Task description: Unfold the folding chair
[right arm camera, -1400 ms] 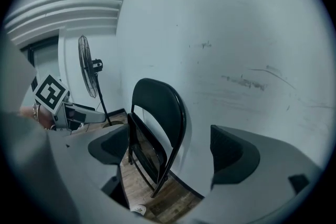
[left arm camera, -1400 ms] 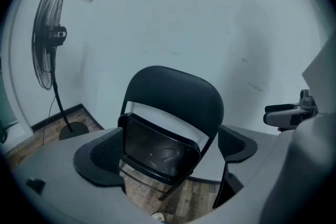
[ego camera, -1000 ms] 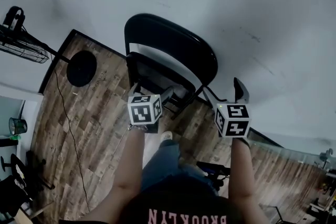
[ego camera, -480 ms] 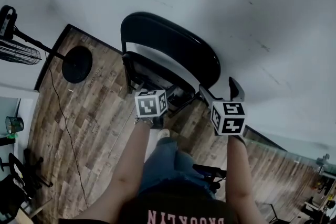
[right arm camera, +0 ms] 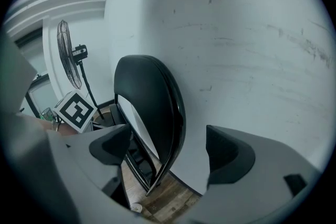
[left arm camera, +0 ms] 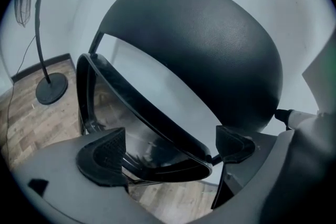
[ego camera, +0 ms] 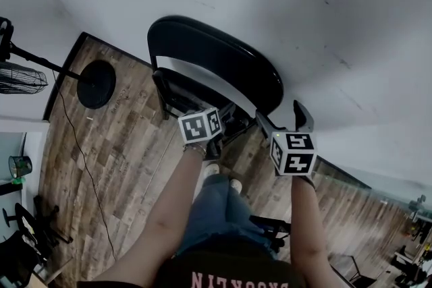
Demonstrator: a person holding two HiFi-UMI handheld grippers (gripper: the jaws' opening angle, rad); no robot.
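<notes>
The black folding chair (ego camera: 223,71) leans folded against the white wall (ego camera: 324,3) on the wood-plank floor (ego camera: 115,145), with a standing fan (ego camera: 23,77) to its left. The left tongs (left arm camera: 168,150) gape around the seat rim (left arm camera: 152,120), not clamped. The right tongs (right arm camera: 170,150) hang open near the backrest (right arm camera: 152,102). The likely next move is to clamp the rim and draw the seat down.
</notes>
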